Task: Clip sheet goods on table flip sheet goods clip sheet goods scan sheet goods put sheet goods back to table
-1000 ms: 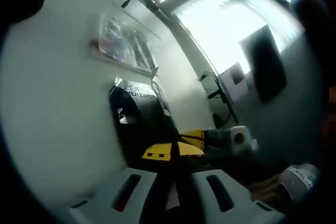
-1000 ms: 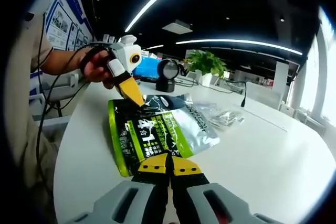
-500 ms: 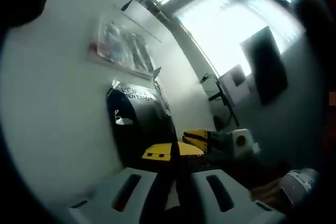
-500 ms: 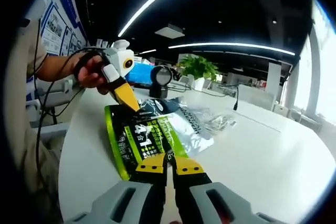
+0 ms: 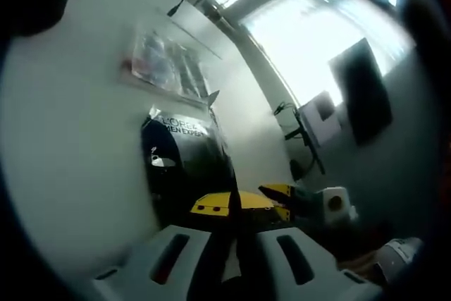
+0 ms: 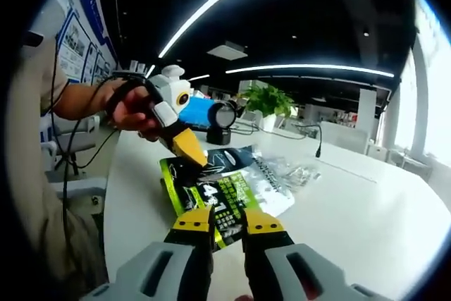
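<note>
Over at the left of the right gripper view, a person's hand (image 6: 134,112) holds the left gripper (image 6: 189,147), whose yellow jaws are closed on the far edge of the green-and-black sheet-mask pouch (image 6: 215,199). The pouch lies on the white table (image 6: 366,230), its near end reaching toward the right gripper (image 6: 227,225). That gripper's yellow-tipped jaws stand parted, a gap showing between them with the pouch's near edge visible in the gap; whether either jaw touches it I cannot tell. Just beyond the pouch lies a clear plastic packet (image 6: 289,173). Further back on the table stand a black round device on a stand (image 6: 223,121), a blue box (image 6: 198,112) beside it, and a green potted plant (image 6: 269,100). A black cable (image 6: 318,147) runs across the far tabletop.

Turning to the left gripper view, the left gripper (image 5: 232,204) has its yellow jaws pressed together on the dark pouch (image 5: 184,167), which carries white lettering near its far end. To the right of it the right gripper (image 5: 285,197) comes into sight with its yellow tips apart. A clear packet (image 5: 165,68) lies farther off on the pale tabletop (image 5: 70,174).
</note>
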Demonstrator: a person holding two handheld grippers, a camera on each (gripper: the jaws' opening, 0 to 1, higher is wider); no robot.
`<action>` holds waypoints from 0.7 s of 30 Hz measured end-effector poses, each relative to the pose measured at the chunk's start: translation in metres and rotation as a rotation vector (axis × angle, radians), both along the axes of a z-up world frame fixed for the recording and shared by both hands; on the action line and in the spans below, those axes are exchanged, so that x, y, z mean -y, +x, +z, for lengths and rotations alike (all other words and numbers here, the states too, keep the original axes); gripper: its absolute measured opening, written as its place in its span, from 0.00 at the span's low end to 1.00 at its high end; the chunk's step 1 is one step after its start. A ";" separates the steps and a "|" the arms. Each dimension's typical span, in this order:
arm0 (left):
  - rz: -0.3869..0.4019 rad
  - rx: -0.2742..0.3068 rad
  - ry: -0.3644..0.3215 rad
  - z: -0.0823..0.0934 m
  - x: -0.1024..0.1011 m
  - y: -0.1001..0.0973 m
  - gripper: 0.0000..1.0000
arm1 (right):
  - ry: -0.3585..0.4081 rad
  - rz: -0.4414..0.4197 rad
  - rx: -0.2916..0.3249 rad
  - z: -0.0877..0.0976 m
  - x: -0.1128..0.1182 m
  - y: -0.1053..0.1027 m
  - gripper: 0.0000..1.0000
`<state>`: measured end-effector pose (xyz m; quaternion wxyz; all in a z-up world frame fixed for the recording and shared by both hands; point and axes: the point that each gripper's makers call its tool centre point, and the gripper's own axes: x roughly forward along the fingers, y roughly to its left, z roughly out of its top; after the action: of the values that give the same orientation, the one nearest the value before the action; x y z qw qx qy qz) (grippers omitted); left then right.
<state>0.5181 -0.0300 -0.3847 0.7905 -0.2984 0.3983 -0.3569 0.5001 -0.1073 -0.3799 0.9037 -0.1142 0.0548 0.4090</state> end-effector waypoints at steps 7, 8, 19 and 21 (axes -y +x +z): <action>0.036 -0.006 0.019 0.005 0.001 0.000 0.00 | 0.014 0.003 0.019 0.005 -0.016 -0.014 0.16; 0.039 -0.004 0.025 0.005 0.001 0.000 0.00 | 0.017 0.003 0.023 0.006 -0.018 -0.016 0.17; 0.074 0.013 0.097 0.016 0.005 -0.001 0.00 | -0.010 -0.025 0.051 0.007 -0.035 -0.023 0.22; 0.076 0.019 0.107 0.017 0.006 -0.002 0.00 | 0.003 -0.040 0.044 0.007 -0.034 -0.022 0.22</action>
<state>0.5160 -0.0364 -0.3674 0.8220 -0.2672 0.3978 -0.3079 0.4782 -0.0737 -0.3727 0.9129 -0.1208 0.0368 0.3882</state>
